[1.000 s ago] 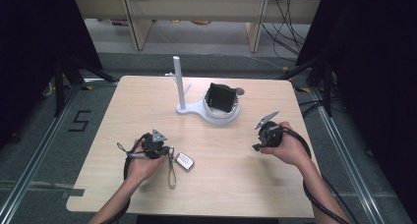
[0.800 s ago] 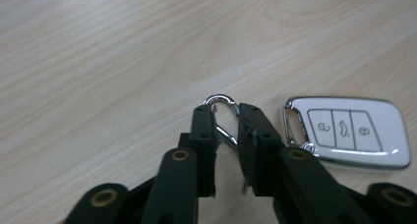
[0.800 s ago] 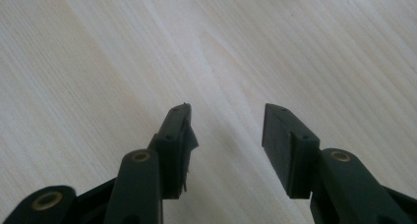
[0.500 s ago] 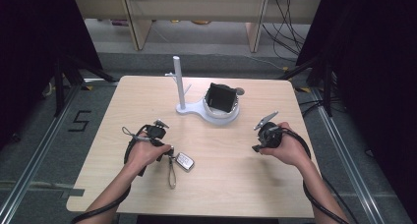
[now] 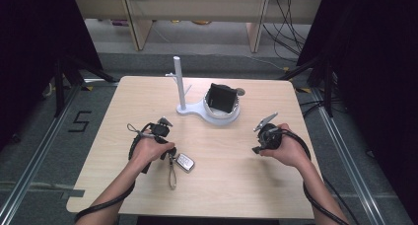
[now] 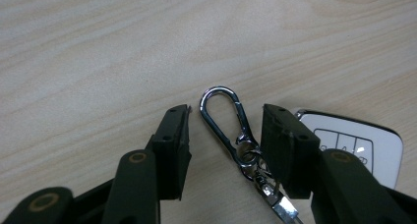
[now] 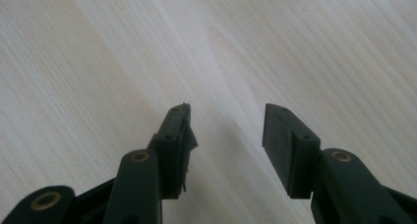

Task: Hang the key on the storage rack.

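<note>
Left tongs point(image 6: 226, 130) just opened, spread around carabiner point(image 6: 221, 118); its loop points away, key fob point(image 6: 356, 145) beside. Right tongs point(image 7: 226, 130) spread.

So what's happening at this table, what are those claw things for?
A person holds a claw in each hand over a wooden table. The left claw has just been opening; a car key lies flat, its silver clip between the jaws, untouched. The right claw hangs open above bare wood. A white stand waits farther back.
</note>
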